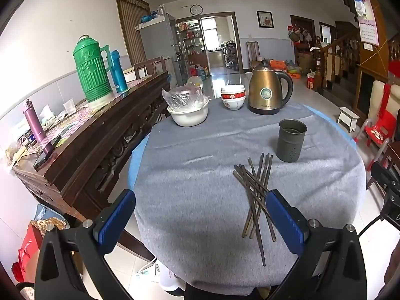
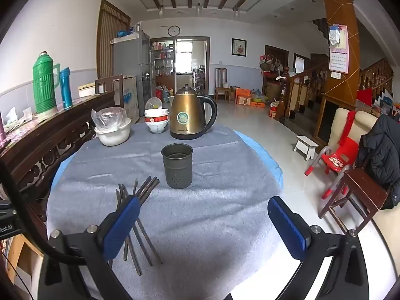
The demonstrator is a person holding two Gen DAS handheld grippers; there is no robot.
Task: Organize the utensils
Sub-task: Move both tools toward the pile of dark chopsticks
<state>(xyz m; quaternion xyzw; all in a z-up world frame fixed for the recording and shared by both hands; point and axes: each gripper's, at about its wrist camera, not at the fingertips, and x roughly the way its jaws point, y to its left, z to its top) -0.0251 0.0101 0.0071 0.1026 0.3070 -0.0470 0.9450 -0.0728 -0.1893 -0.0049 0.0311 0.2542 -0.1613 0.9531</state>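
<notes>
Fingers: both pairs wide, left gripper [image 1: 200, 216] and right gripper [image 2: 203, 227] holding nothing.
Chopsticks [image 1: 257, 197]: I see all loose on cloth [image 1: 190, 175].
Holder cup [image 2: 177, 166]: just beyond them, apparently empty.
Progress: nothing sorted yet.

Domestic dining room in a home. Evidence: round worktop with grey cloth [image 2: 225, 220], brass-coloured electric kettle [image 2: 190, 115], stacked white bowls [image 2: 156, 122], green ribbed thermos flask [image 1: 91, 72], wooden staircase [image 2: 312, 87], round wall clock [image 2: 173, 30].
</notes>
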